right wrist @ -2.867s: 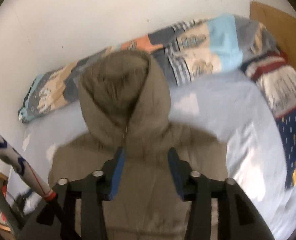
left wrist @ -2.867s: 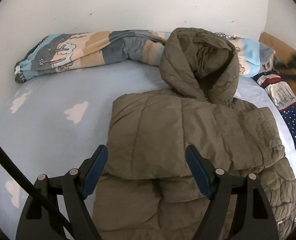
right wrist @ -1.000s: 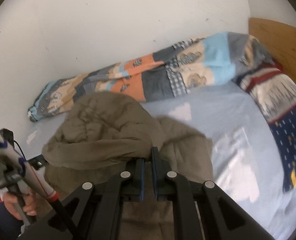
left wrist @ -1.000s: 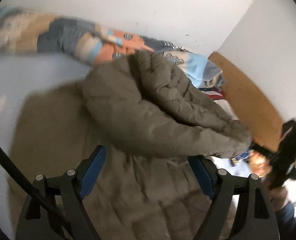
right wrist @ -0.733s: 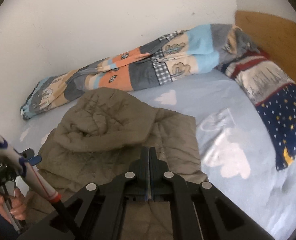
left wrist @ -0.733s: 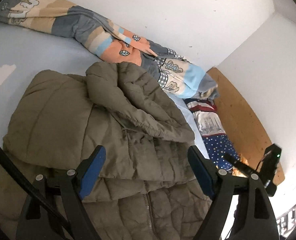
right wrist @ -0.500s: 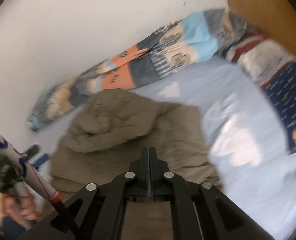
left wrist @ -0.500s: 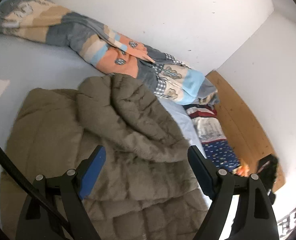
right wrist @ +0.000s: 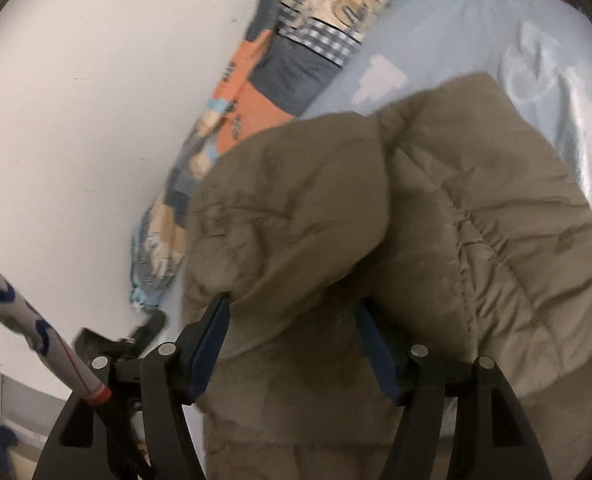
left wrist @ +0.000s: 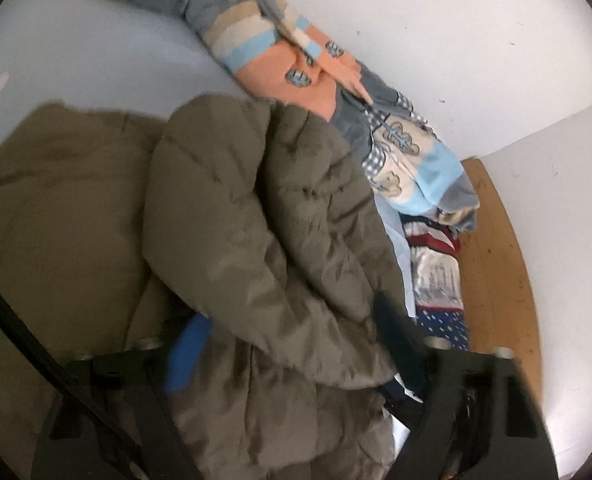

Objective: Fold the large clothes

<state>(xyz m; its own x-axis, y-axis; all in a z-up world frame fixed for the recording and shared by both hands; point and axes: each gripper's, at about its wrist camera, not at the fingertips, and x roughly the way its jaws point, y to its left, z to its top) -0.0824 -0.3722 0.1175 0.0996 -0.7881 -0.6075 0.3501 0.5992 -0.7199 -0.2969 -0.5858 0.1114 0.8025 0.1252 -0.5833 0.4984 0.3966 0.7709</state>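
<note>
Olive puffer jacket point(left wrist: 255, 216) lies on the bed point(left wrist: 75, 60) w/ pale blue cloud sheet, folded up, hood point(right wrist: 291, 208) flopped fwd over the body. Behind it a rolled patchwork quilt point(left wrist: 316, 76) runs along the white wall point(left wrist: 456, 20). To the right in the left wrist view, a striped and starred pillow point(left wrist: 436, 276) sits against a wooden headboard point(left wrist: 496, 260).

Left gripper point(left wrist: 283, 336) – fingers partway apart, have just been closing in. The hood's puffy edge sits between them; blue pad of one finger point(left wrist: 185, 356) shows beside the fabric, the other finger is dark and blurred at the jacket's right edge. Can't tell if the pads press the cloth yet.

Right gripper point(right wrist: 296, 344) – fingers have just been opening, now set fairly wide. Hood rim bulges down between the two blue pads point(right wrist: 211, 344); left pad is right at the fabric, right pad partly behind a fold. No firm pinch visible.

In the right wrist view, a white pole point(right wrist: 35, 328) w/ blue marks and red band slants across lower left, beside the bed edge.
</note>
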